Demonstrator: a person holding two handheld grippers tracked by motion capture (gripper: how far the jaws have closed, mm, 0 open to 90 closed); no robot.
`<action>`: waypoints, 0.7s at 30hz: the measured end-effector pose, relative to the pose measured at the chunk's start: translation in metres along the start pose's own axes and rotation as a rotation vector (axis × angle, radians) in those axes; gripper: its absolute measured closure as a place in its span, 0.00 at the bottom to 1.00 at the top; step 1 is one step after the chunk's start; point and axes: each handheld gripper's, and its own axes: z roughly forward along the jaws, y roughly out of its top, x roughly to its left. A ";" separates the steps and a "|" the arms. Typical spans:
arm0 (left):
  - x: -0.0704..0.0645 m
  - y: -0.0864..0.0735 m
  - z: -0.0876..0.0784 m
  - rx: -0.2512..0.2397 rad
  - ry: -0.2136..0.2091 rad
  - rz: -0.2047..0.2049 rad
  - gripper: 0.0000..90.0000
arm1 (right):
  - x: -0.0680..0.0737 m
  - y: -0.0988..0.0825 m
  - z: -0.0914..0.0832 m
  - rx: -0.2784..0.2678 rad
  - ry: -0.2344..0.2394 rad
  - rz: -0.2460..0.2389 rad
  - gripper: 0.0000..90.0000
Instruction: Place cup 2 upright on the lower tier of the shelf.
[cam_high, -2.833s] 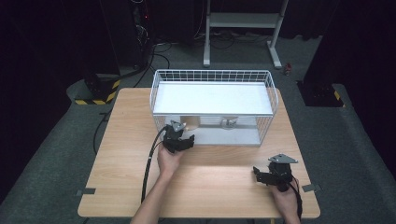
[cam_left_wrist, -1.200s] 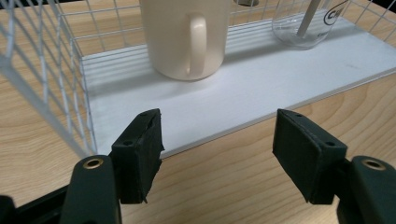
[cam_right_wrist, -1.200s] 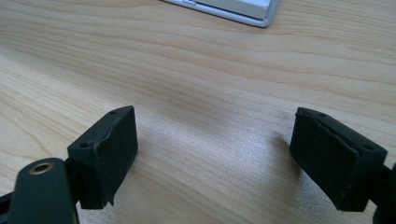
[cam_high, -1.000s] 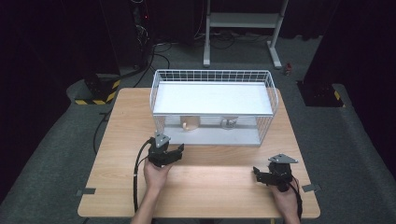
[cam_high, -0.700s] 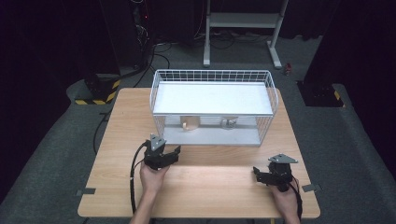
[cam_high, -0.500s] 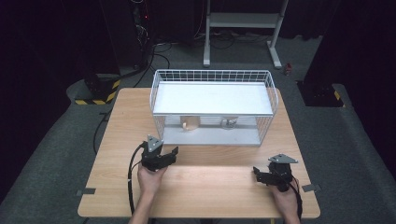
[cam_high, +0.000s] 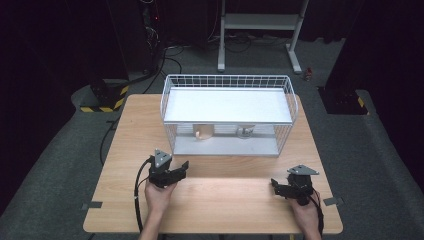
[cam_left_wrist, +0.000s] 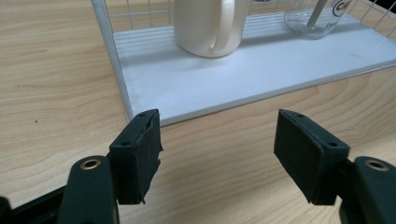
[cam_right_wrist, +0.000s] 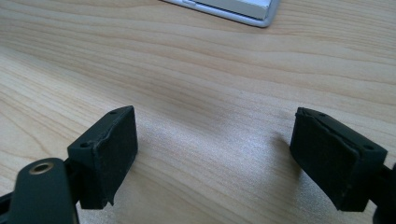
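Note:
A white wire rack (cam_high: 290, 102) stands at the back of the wooden table (cam_high: 125, 130), with a white shelf on top and a white base tray (cam_left_wrist: 261, 70). On the tray stand a cream mug (cam_high: 203, 131) (cam_left_wrist: 208, 25) and a clear glass (cam_high: 245, 132) (cam_left_wrist: 313, 16) with a stick in it. My left gripper (cam_high: 181, 169) (cam_left_wrist: 217, 154) is open and empty, a short way in front of the rack's left corner, pointing at the mug. My right gripper (cam_high: 275, 185) (cam_right_wrist: 215, 158) rests open over bare wood near the front right.
A corner of the rack's tray (cam_right_wrist: 243, 9) shows at the top of the right gripper view. Bare wood lies between the two grippers and left of the rack. A black cable (cam_high: 137, 185) trails from the left gripper toward the front edge. Dark floor surrounds the table.
My left gripper has drawn back from the rack's front, toward the near edge and slightly left, with nothing in its jaws. The right gripper has stayed put.

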 end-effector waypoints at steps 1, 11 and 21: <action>0.001 -0.003 0.000 0.001 0.002 -0.008 0.36 | 0.000 0.000 0.000 0.000 0.000 -0.001 0.17; 0.002 -0.014 -0.003 0.012 0.002 -0.022 0.36 | 0.000 0.000 0.000 0.001 -0.001 0.002 0.17; 0.002 -0.022 -0.006 0.029 0.010 -0.009 0.36 | 0.000 0.000 0.000 0.000 -0.001 0.001 0.17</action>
